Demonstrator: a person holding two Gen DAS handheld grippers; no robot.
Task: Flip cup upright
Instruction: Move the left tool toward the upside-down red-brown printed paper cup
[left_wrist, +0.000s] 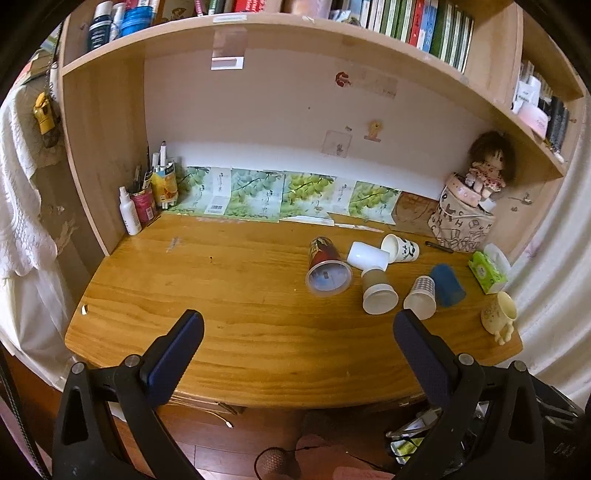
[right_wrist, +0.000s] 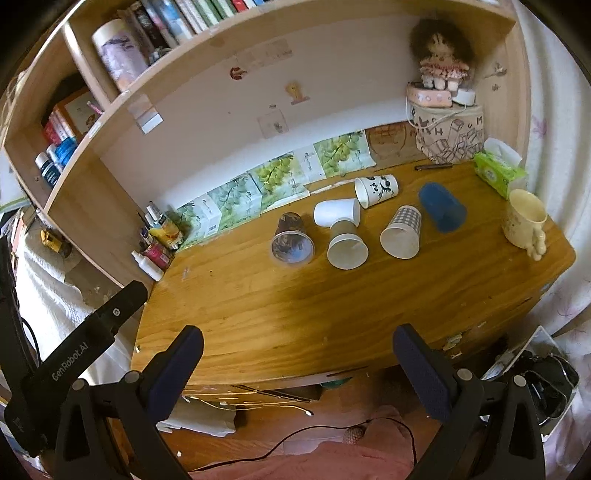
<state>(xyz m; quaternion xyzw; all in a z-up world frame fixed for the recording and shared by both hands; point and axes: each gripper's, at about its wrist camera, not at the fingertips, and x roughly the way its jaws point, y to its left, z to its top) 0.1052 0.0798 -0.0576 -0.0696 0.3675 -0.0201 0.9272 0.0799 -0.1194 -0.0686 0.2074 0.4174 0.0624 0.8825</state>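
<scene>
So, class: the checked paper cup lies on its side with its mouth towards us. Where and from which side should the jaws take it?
Grip the checked cup across its tapered wall, mid-body, coming from above with one of the jaws on each side. Its open mouth faces the desk's front edge, and the blue cup lies close on its right, so keep the right gripper clear of it.

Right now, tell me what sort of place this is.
Probably a home study corner: a wooden desk under shelves of books, a cup of pens, and a doll.

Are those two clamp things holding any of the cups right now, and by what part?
No, nothing is held. The left gripper and right gripper both have their jaws wide open above the near edge of the desk, well short of the tipped cups.
</scene>
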